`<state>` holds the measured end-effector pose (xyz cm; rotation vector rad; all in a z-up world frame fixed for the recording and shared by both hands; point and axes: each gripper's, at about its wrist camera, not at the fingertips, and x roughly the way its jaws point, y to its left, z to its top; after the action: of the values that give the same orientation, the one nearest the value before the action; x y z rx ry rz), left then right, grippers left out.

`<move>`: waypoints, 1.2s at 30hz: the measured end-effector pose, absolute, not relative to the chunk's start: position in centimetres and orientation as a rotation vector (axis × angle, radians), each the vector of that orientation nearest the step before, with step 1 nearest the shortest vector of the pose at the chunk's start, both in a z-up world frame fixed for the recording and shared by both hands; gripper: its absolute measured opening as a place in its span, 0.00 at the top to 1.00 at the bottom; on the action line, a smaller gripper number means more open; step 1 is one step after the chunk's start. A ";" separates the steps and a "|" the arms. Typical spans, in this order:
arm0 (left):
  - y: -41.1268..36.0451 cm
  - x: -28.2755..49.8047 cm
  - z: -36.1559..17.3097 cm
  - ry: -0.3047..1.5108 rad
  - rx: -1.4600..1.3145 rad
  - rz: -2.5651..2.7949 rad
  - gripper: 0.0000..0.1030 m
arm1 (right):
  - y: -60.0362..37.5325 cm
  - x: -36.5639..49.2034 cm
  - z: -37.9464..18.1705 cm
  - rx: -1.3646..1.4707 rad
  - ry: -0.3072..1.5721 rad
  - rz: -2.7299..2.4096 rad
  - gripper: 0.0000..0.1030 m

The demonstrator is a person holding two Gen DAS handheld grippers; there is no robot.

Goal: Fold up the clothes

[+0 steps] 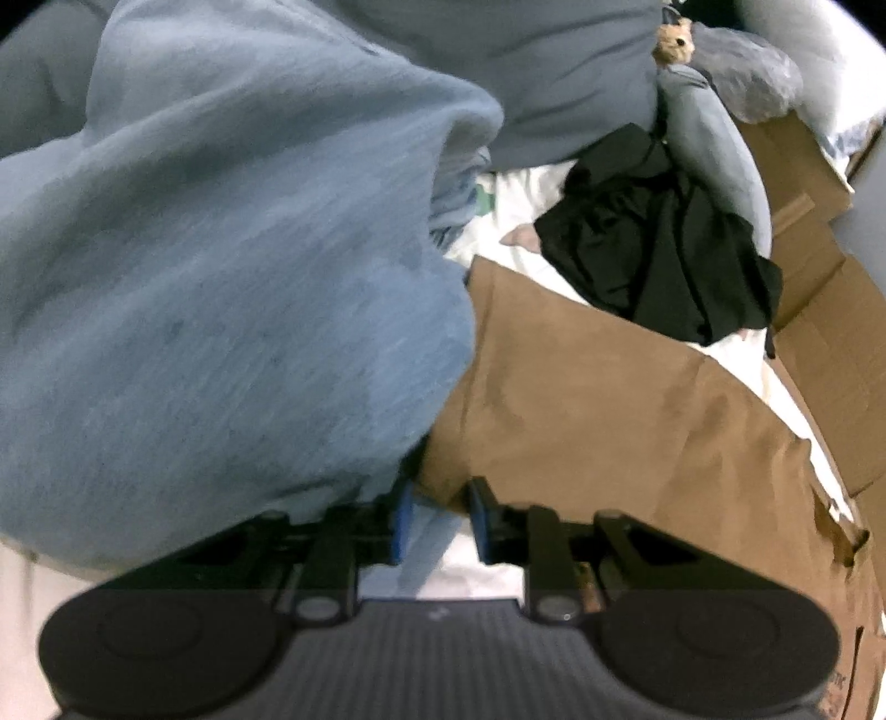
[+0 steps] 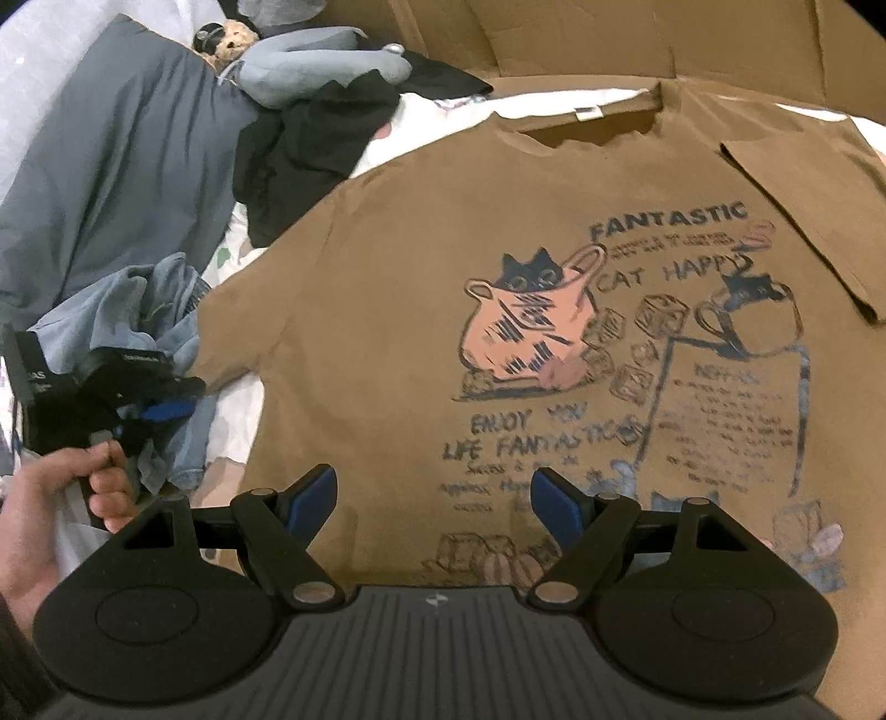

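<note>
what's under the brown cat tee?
The brown T-shirt lies flat on a white patterned bedsheet, which shows at its collar and left edge. Cardboard sits beyond it. Whatever lies directly beneath the shirt's middle is covered.

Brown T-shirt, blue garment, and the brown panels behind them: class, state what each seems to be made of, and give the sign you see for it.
Brown T-shirt: probably matte cotton jersey; it lies soft and flat, with a print on the cloth.
Blue garment: seemingly faded denim; pale washed blue, stiff crumples.
Brown panels: cardboard; flat rigid flaps with straight creases.
</note>
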<state>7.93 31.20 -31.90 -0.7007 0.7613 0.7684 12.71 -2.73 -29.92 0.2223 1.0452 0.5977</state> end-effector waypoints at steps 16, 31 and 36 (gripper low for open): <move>30.9 9.5 -34.0 0.757 -0.682 0.792 0.53 | -0.3 12.7 -30.0 0.196 1.050 0.673 0.31; 33.6 6.4 -33.7 0.661 -0.920 0.758 0.80 | 4.8 15.2 -30.4 0.181 1.058 0.803 0.58; 34.2 6.7 -33.7 0.662 -0.936 0.753 0.87 | 7.8 15.8 -31.1 0.177 1.078 0.835 0.76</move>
<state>6.68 34.20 -33.73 -0.9358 0.6619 0.7530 15.84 7.77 -31.09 0.1765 1.0781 0.8350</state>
